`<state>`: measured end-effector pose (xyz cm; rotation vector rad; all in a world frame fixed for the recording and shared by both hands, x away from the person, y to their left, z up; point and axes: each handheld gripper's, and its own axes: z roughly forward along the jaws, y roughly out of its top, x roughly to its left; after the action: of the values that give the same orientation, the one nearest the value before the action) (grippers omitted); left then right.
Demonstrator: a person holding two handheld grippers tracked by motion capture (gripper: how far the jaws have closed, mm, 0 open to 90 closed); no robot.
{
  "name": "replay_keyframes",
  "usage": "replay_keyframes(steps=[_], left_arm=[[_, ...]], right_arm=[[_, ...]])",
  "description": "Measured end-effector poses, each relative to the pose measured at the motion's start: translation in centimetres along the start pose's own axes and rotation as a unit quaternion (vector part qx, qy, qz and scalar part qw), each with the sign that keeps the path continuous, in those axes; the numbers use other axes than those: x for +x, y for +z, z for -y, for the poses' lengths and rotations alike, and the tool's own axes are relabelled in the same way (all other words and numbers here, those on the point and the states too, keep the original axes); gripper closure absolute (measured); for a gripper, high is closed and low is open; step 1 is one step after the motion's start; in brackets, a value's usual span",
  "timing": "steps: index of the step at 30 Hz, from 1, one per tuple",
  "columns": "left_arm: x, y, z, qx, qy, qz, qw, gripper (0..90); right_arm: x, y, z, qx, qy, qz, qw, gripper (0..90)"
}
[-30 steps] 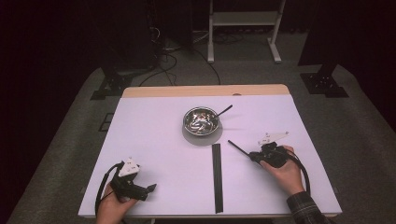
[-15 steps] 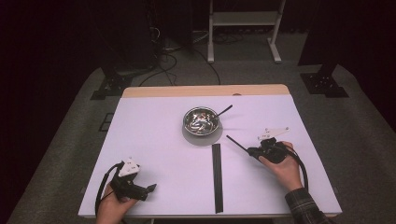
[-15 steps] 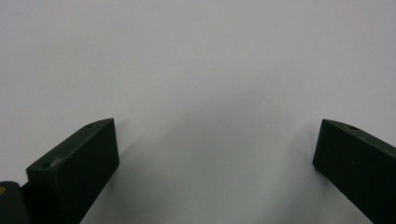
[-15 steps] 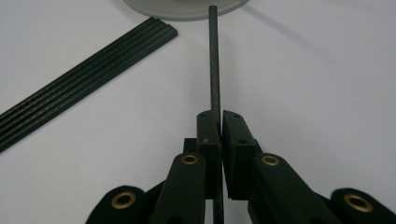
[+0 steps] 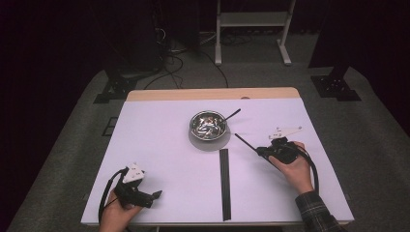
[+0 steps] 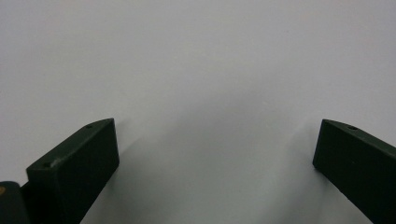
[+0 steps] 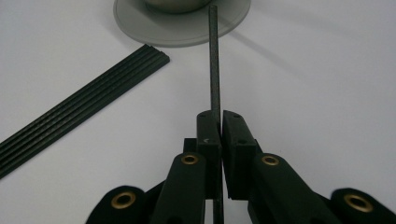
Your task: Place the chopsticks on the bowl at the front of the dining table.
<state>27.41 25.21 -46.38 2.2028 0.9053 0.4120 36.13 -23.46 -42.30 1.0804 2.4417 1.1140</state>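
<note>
My right gripper (image 5: 263, 151) (image 7: 220, 114) is shut on a thin black rod (image 5: 244, 141) (image 7: 214, 60) that points up-left toward a steel bowl (image 5: 208, 123) on a grey round mat (image 5: 209, 143) (image 7: 168, 28). The rod's tip hangs just right of the mat. A bundle of several black rods (image 5: 224, 183) (image 7: 79, 109) lies flat on the white table, left of the right gripper. Another black rod (image 5: 232, 114) leans out of the bowl's right rim. My left gripper (image 5: 153, 195) (image 6: 215, 154) rests near the table's front left corner, open, with bare table between its jaws.
The white table top (image 5: 159, 145) has a wooden strip along its far edge (image 5: 208, 94). Beyond it are a metal stand (image 5: 251, 29), floor cables (image 5: 179, 53) and tripod feet (image 5: 333, 84) on grey carpet.
The right gripper has moved a little up and to the right with the rod, its tip nearer the bowl's mat. The left gripper has stayed put.
</note>
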Motion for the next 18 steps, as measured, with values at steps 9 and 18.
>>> replay_keyframes(steps=[9, 18], left_arm=[[0.0, 0.0, 0.0, 0.0, 0.0, 0.0, 1.0, 0.0], [0.0, 0.0, 0.0, 0.0, 0.0, 0.0, 1.0, 0.0]], right_arm=[[-0.3, -0.1, -0.9, -0.008, 0.004, -0.005, 0.9999, 85.9], [-0.2, 0.0, -2.0, -0.016, 0.002, -0.008, 0.9998, 85.9]])
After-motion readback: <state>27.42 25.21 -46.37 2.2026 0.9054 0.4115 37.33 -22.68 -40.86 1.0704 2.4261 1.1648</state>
